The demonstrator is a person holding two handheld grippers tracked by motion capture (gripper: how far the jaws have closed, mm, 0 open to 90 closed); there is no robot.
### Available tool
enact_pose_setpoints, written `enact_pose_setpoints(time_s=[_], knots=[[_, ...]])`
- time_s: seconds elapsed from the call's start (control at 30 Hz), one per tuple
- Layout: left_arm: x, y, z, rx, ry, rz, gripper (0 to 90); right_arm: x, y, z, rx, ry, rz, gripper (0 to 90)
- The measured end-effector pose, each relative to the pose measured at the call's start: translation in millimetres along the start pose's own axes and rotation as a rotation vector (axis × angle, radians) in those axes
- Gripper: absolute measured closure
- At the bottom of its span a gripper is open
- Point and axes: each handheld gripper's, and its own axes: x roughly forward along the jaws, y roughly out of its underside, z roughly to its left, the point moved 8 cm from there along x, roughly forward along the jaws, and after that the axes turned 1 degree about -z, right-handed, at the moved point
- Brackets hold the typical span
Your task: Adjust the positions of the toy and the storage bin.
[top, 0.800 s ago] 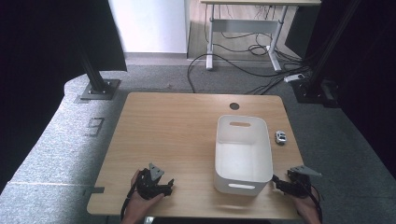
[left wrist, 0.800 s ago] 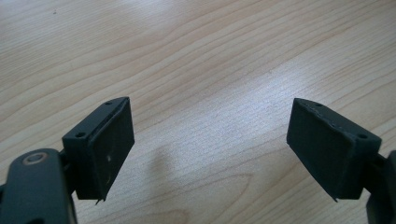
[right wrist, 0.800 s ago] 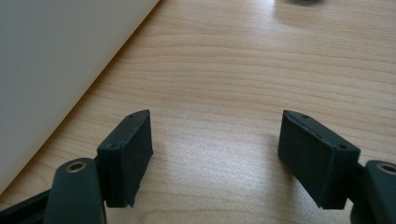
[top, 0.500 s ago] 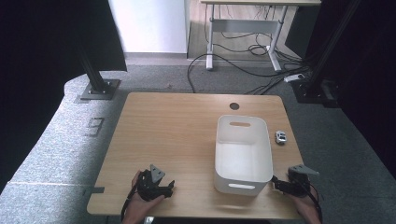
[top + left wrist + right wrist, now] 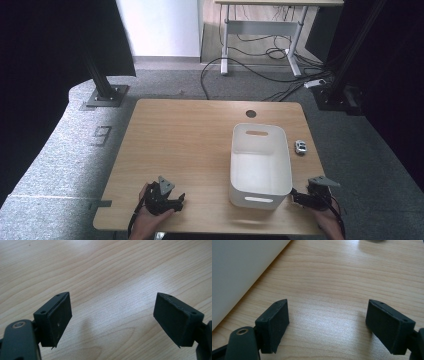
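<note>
Black, matte and blocky, your two grippers sit at the near edge of the surface (image 5: 200, 130), a pale wood-grain top with rounded corners and long wavy figure running across it. Your left gripper (image 5: 172, 202) rests low near the front left, a grey three-cornered plate on top; in the left gripper view its fingers (image 5: 60, 317) stand wide apart, flat rectangular pads with small screw holes, bare wood between them. Your right gripper (image 5: 298, 198) lies at the front right, just beside the near right corner of the bin (image 5: 260, 187); in the right gripper view its fingers (image 5: 275, 322) are likewise spread wide with nothing between them, and the bin's smooth white wall (image 5: 239, 272) slants across the upper left of that view. That bin is a white plastic tub, rectangular with rounded corners and slightly sloping walls, a slot handle cut in each short end, and it stands on the right half of the surface with its long side running away from you. Beyond your right gripper, just right of the bin's far half, lies a small white and dark object (image 5: 300, 146), too small to tell any marking. Farther on, near the back edge, a round dark hole (image 5: 250, 113) is set in the wood.
</note>
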Motion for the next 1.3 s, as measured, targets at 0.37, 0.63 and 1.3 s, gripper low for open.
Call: enact_pose_setpoints(time_s=[0.37,0.63,1.3], knots=[[3.5,7.4,4.5,-0.015,-0.011,0.026,15.2,-3.2,-13.3,-2.7,0.022,-0.011,-0.031,21.7],[5.6,8.5,4.5,-0.009,-0.012,0.031,15.1,-19.5,-32.4,13.2,0.0,-0.026,-0.103,21.7],[14.4,12.4,11.7,-0.048,0.04,0.023,14.6,-54.0,-63.1,15.3,0.001,-0.017,-0.206,21.8]])
